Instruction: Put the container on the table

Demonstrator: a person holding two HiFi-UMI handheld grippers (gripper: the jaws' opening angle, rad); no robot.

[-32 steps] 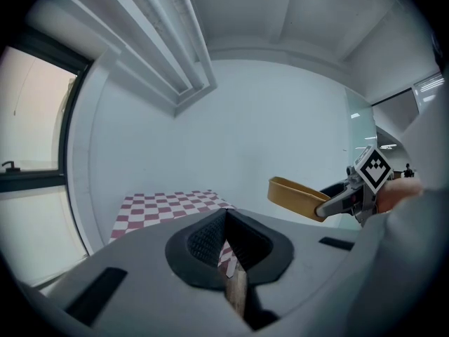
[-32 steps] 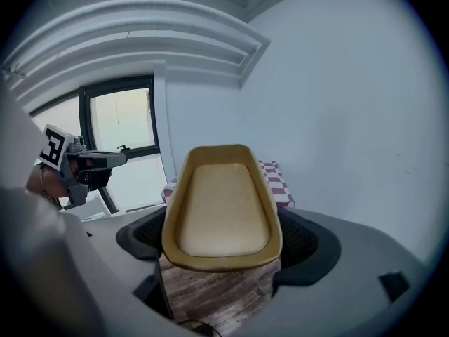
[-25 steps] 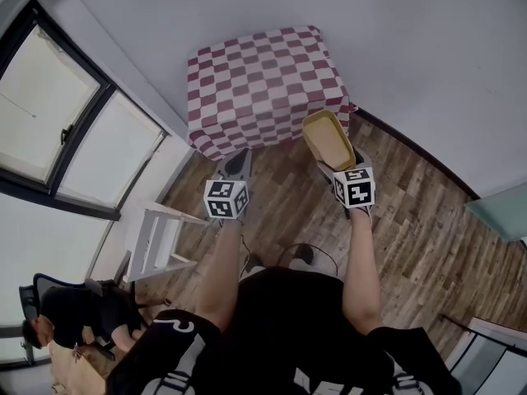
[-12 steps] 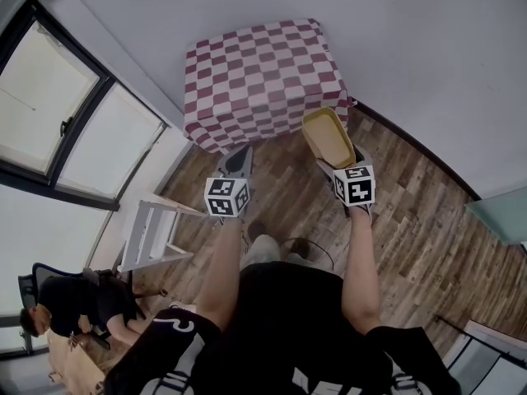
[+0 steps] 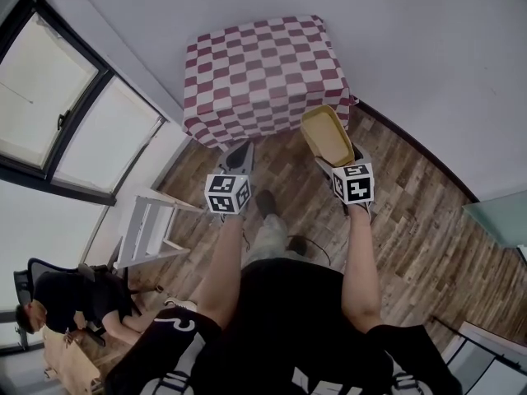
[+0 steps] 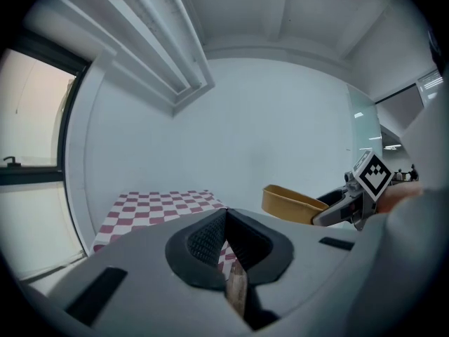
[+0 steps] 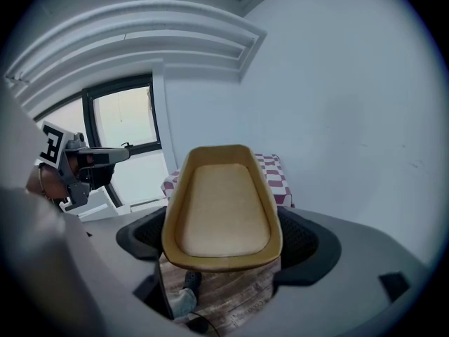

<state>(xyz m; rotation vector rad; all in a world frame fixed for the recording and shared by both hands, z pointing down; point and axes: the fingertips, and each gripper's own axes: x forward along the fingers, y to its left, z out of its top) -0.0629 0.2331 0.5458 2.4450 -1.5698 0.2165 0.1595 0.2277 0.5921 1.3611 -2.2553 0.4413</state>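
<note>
Right gripper view shows smooth tan oblong container between ribbed pads.

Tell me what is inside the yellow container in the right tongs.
Nothing lies in it. The yellow container, clamped by its sides in the right tongs, shows only a bare floor and walls. The inner face of its near wall is covered by the rim.

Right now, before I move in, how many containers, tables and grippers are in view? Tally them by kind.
Yellow container: 1
Checked table: 1
Grippers: 2 (left gripper shut, empty; right gripper closed on the yellow container)
Total: 4
</note>
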